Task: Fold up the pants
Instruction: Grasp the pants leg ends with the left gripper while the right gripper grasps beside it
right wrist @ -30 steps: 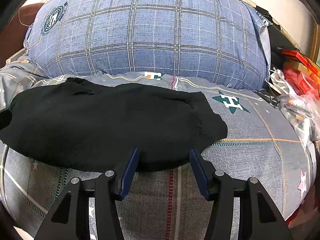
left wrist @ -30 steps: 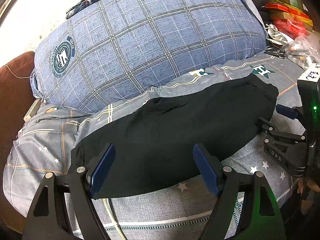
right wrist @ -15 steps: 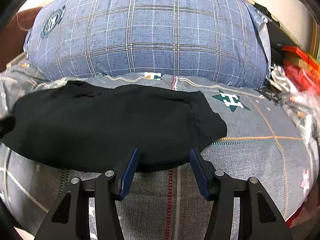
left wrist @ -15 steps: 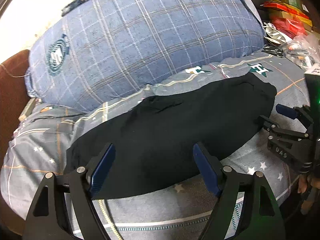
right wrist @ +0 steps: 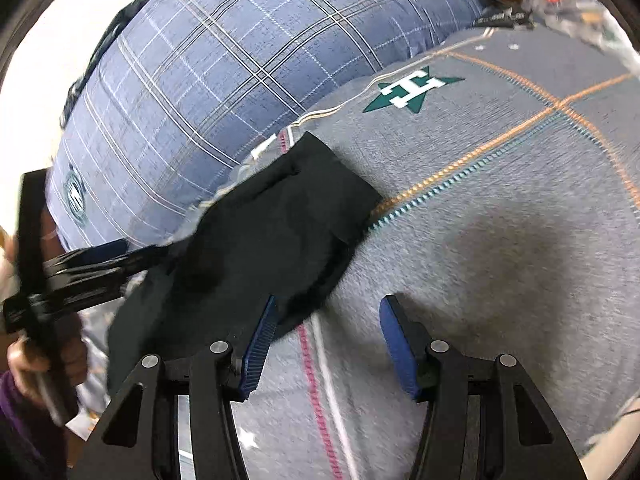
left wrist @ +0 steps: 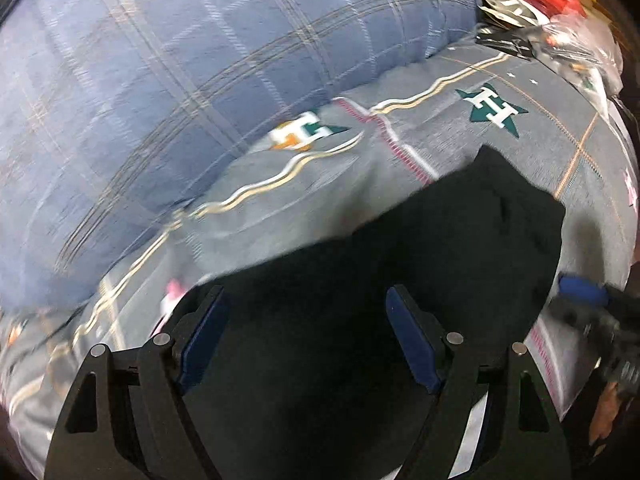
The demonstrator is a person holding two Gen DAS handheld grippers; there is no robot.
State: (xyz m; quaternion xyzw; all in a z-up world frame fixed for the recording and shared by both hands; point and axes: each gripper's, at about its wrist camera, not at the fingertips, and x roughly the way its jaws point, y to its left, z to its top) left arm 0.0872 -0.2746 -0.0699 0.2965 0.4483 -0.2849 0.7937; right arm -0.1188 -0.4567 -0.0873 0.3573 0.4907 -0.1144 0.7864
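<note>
Pants [right wrist: 280,232] black, folded over, rumpled, lying on grey bedsheet [right wrist: 500,208].

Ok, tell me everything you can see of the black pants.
The black pants are plain, dark, soft-looking fabric with no visible print, lying as a long band on the grey patterned bedsheet, in front of the blue plaid pillow. One squared end shows a hem or band. The left gripper hovers open over them; the right gripper is open at their near edge. Neither clearly grips them.
</note>
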